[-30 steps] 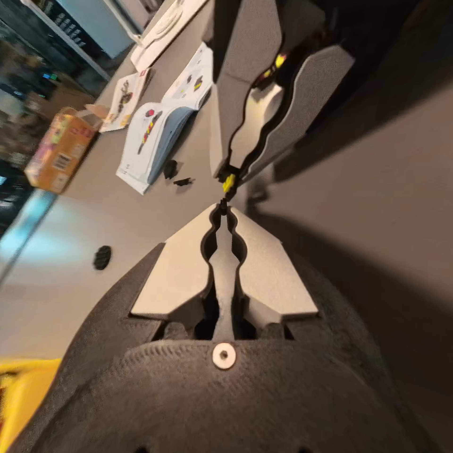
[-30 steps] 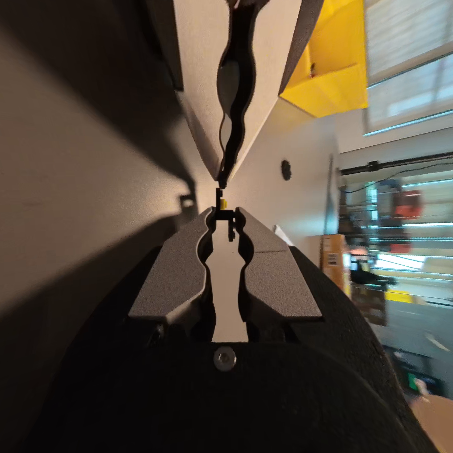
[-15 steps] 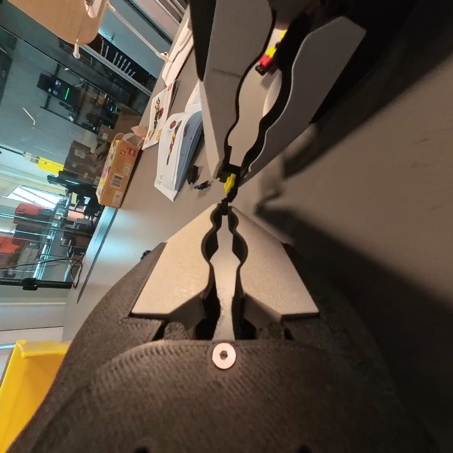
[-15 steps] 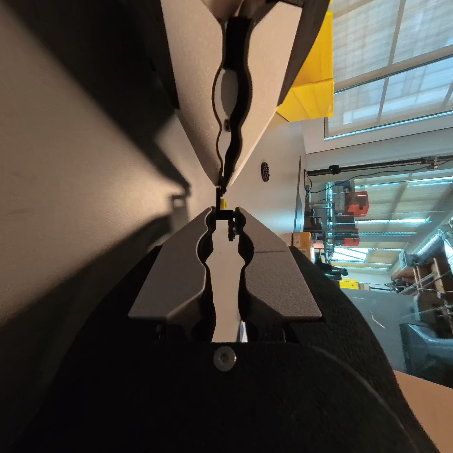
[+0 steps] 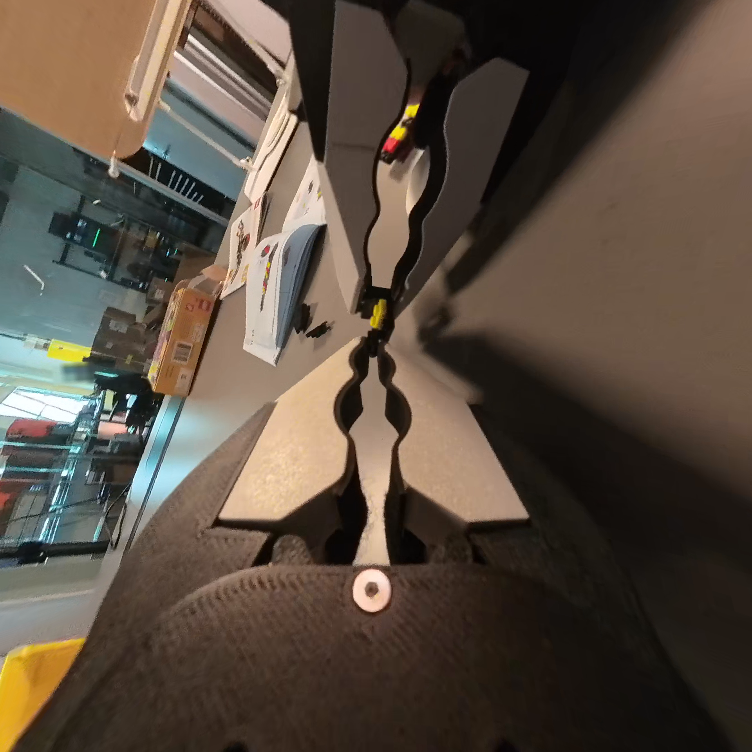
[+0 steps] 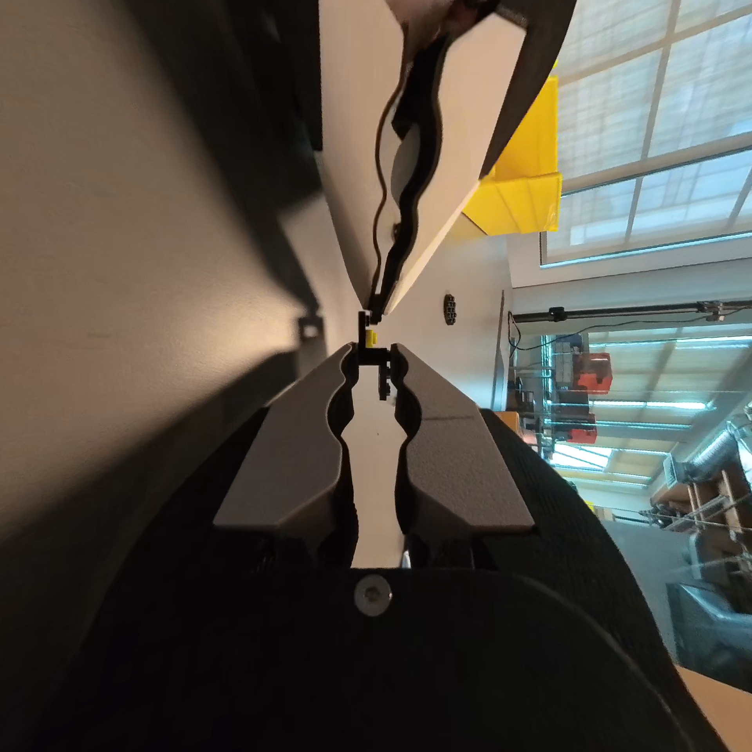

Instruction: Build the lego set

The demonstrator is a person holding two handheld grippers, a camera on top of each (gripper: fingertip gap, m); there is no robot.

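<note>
In the left wrist view, the left gripper (image 5: pixel 371 346) pinches the black tip of a small black-and-yellow lego assembly (image 5: pixel 377 315), above the grey table (image 5: pixel 610 244), whose far end the right gripper (image 5: pixel 378 293) clamps. In the right wrist view, the right gripper (image 6: pixel 372 358) grips the lego assembly (image 6: pixel 368 346) between its tips, while the left gripper (image 6: pixel 376 313) pinches the far end.

the right hand-held gripper (image 6: pixel 372 352) pinches a small black lego assembly (image 6: pixel 372 358) with a yellow piece (image 6: pixel 370 338) at its fingertips, jaws closed onto it with a narrow gap behind. facing it tip to tip, the left hand-held gripper (image 6: pixel 376 315) nips the far end of the same assembly, its jaws nearly together. beyond, on the grey tabletop (image 6: pixel 142 264), lie a round black part (image 6: pixel 449 309) and a yellow bin (image 6: pixel 525 203) near the windows.
</note>
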